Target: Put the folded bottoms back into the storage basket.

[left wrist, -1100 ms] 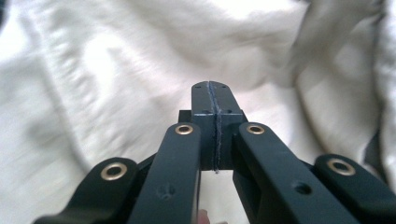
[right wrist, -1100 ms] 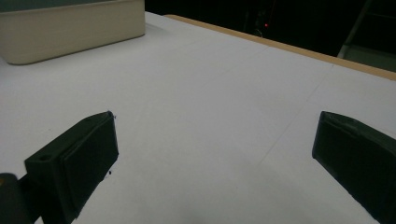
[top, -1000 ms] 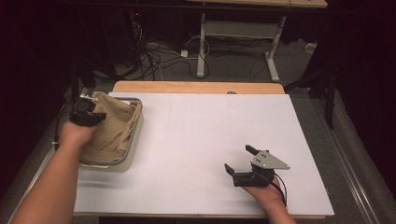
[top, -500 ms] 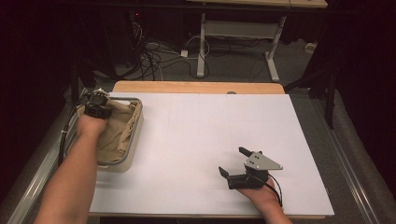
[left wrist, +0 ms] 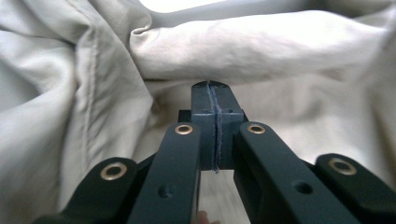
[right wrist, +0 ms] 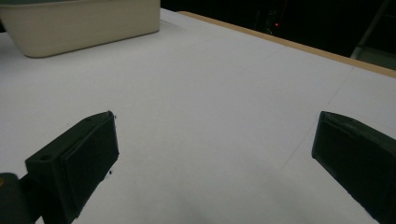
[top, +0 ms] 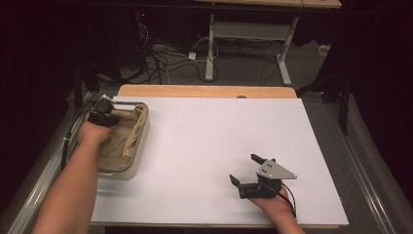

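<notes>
High view, from the left: the left tool point(top: 102, 113) sits inside the tub point(top: 139, 146) at the bench's point(top: 204, 141) left edge, jaws pressed together with nothing between, tips against the beige cloth point(left wrist: 289, 51); broad bare bench follows; the right tool point(top: 248, 170) rests near the front edge, jaws wide.

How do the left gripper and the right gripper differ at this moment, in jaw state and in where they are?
The left gripper has its jaws pressed flat together with nothing visibly between them; the right gripper has its jaws spread wide. The left one is down in the basket among the beige cloth; the right one sits over the bare white table, touching nothing. Shared: both have black jaws and are hand-held.
</notes>
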Demonstrator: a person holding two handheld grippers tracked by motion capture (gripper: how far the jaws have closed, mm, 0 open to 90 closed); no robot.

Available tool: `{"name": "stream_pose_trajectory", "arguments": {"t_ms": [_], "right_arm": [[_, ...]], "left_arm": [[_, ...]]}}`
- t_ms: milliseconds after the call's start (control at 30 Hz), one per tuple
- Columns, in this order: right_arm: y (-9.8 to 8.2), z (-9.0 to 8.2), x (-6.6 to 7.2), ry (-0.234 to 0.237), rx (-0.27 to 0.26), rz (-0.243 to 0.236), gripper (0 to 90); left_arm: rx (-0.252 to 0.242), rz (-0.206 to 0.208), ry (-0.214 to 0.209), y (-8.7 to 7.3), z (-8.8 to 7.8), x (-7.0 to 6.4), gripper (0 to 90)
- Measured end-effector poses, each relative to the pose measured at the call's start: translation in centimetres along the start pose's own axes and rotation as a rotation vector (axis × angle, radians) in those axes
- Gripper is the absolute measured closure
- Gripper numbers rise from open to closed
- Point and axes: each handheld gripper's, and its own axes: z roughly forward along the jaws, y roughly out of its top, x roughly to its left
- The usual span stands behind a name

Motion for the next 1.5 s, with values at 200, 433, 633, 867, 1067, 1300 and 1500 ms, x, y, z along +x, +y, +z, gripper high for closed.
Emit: {"name": "stream_pose_trajectory", "arguments": {"t_ms": [200, 433, 633, 867, 1067, 1300, 1500], "right_arm": [[-0.1, -0.3, -0.4, -0.017, 0.001, 0.008, 1.2], [-0.2, -0.7, -0.7, -0.029, -0.003, 0.01, 1.2], [-0.2, -0.6, -0.9, -0.032, 0.0, 0.007, 1.2], [-0.4, -0.7, -1.1, -0.035, 0.003, 0.006, 1.2], [-0.6, -0.8, -1.4, -0.044, 0.002, 0.004, 0.5], [-1.1, -1.3, -2.6, -0.071, 0.0, 0.027, 0.5], [-1.3, -1.7, -2.7, -0.079, -0.002, 0.025, 0.5]], "left_arm": [[-0.023, -0.027, -0.13, -0.1, -1.3, -0.7, 87.5], [0.012, -0.003, -0.169, 0.9, 1.4, -3.1, 87.5], [0.054, 0.082, -0.141, 1.6, 3.0, -3.8, 87.5], [0.042, 0.07, -0.157, 0.4, 1.3, -3.4, 87.5], [0.024, 0.043, -0.11, -1.5, -2.6, -2.3, 85.3], [0.141, 0.028, -0.116, -3.7, -4.6, -2.6, 52.5], [0.266, 0.049, -0.155, -4.4, -5.6, -3.5, 38.8]]}}
